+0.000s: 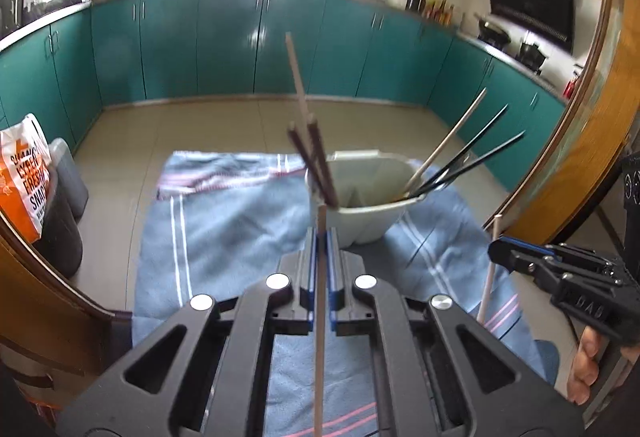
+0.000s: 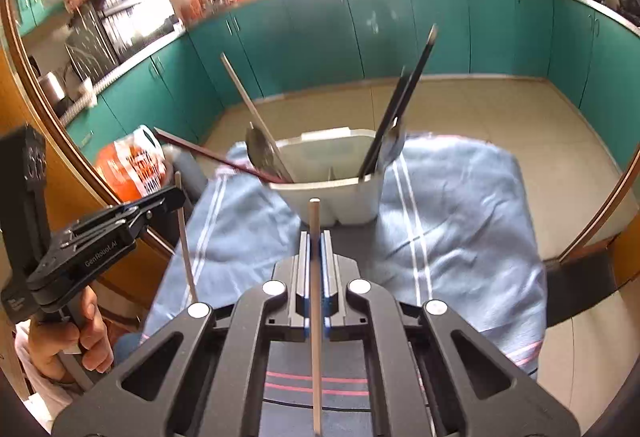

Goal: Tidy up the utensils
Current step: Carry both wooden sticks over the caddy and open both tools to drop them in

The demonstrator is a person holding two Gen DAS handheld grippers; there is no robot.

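A cream utensil holder (image 1: pixel 372 213) stands on a blue towel (image 1: pixel 224 237). Dark brown chopsticks (image 1: pixel 316 165) lean out at its left, and a pale one and black chopsticks (image 1: pixel 476 153) lean out at its right. My left gripper (image 1: pixel 321 237) is shut on a light wooden chopstick (image 1: pixel 320 317), just short of the holder. The right wrist view shows the holder (image 2: pixel 332 197) with a spoon (image 2: pixel 260 153) and black chopsticks (image 2: pixel 404 105) inside. My right gripper (image 2: pixel 315 237) is shut on another light chopstick (image 2: pixel 315 297). Each gripper appears in the other's view: the right gripper (image 1: pixel 496 251), the left gripper (image 2: pixel 176 197).
The towel (image 2: pixel 460 217) covers a round wooden table whose rim (image 1: pixel 560 165) curves close by. An orange snack bag (image 1: pixel 28 177) and dark containers sit off the left. A hand (image 2: pixel 72 341) holds the left gripper's handle. Teal cabinets line the room beyond.
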